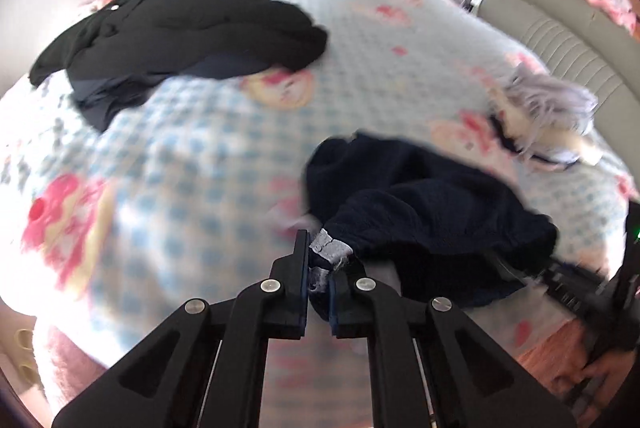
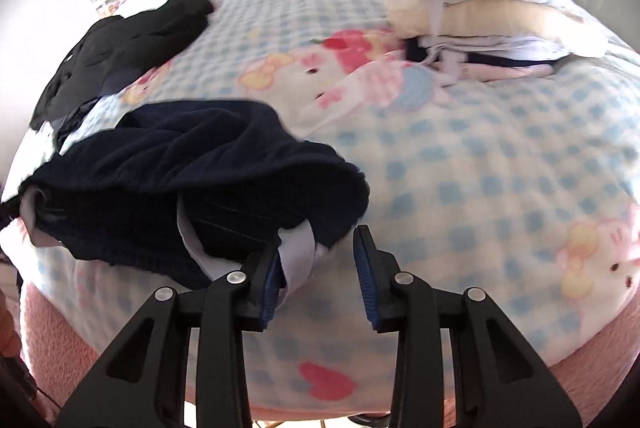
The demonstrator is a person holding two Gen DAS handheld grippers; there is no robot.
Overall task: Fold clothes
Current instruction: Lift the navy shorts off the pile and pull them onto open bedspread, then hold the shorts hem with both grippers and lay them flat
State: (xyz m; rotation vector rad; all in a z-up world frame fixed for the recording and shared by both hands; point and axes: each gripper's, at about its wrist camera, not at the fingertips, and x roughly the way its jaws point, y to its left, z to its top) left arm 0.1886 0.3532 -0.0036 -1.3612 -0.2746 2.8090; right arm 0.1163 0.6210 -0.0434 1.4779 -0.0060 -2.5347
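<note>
A crumpled navy garment (image 1: 432, 204) with a pale grey lining lies on the checked bedspread near the bed's front edge. My left gripper (image 1: 320, 268) is shut on its grey-edged corner. In the right wrist view the same navy garment (image 2: 192, 180) lies to the left. My right gripper (image 2: 320, 260) is open, and a pale grey flap of the garment (image 2: 298, 252) rests against its left finger, inside the gap.
A heap of black clothes (image 1: 180, 28) lies at the far left of the bed (image 1: 224, 132), also in the right wrist view (image 2: 128, 44). A stack of folded pale clothes (image 2: 480, 0) sits at the far right near the padded headboard (image 1: 560, 40).
</note>
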